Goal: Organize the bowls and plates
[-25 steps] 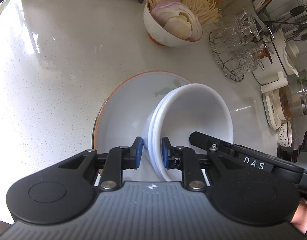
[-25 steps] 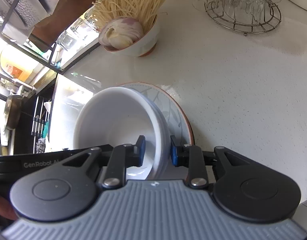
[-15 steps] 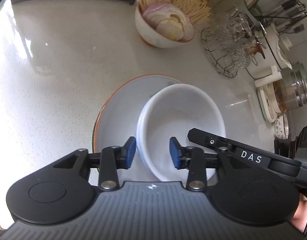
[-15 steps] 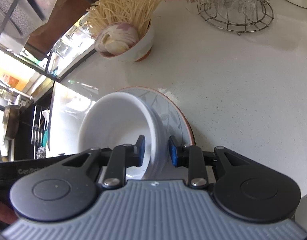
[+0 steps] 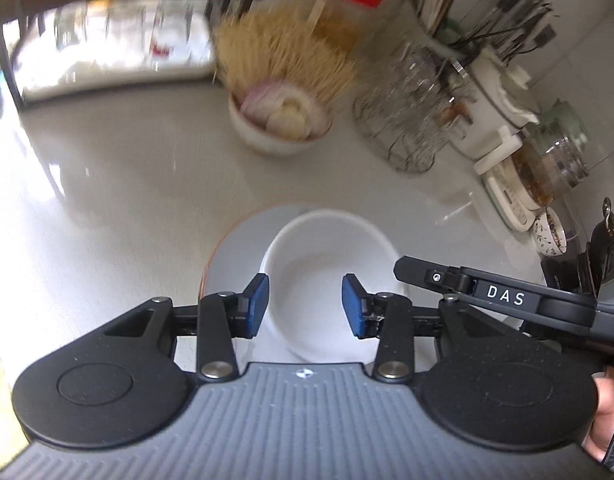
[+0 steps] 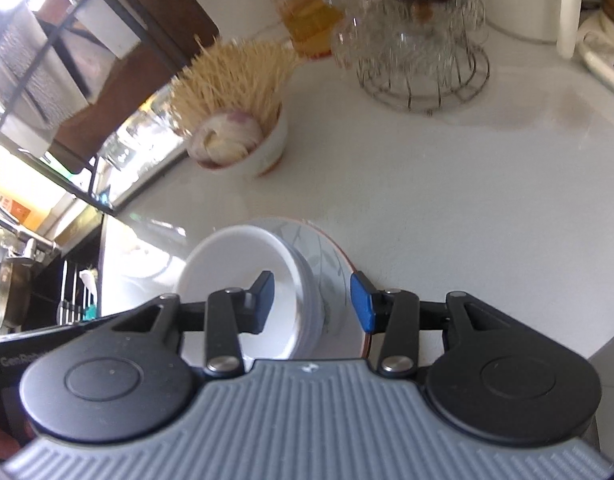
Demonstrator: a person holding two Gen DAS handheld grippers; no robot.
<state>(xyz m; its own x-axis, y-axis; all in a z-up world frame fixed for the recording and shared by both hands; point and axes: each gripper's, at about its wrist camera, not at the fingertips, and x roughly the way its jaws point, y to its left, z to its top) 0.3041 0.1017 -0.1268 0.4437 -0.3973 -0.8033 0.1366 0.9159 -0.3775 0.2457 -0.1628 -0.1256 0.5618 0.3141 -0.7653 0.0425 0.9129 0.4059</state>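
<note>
A stack of white bowls [image 5: 327, 256] sits level on a leaf-patterned plate with an orange rim [image 5: 235, 256] on the white counter. My left gripper [image 5: 305, 306] hovers open above the stack's near rim, its blue pads clear of it. In the right wrist view the bowls [image 6: 235, 256] rest on the plate [image 6: 333, 276]. The jaws of my right gripper [image 6: 313, 304] are opening. The stack's right wall lies between them, untouched by the pads. The right gripper's finger [image 5: 467, 284] reaches in over the bowls from the right.
Behind the plate stands a bowl of onion and dry noodles [image 5: 281, 120]. A wire rack of glasses [image 5: 411, 120], a red-lidded jar [image 5: 347, 4], a white jug [image 5: 495, 112] and a utensil holder [image 5: 507, 12] crowd the back right. A dish rack [image 6: 35, 60] stands at left.
Both grippers have let go of the bowls' rim and opened. The tilted stack has settled level on the plate. Both cameras have drawn back and up.
</note>
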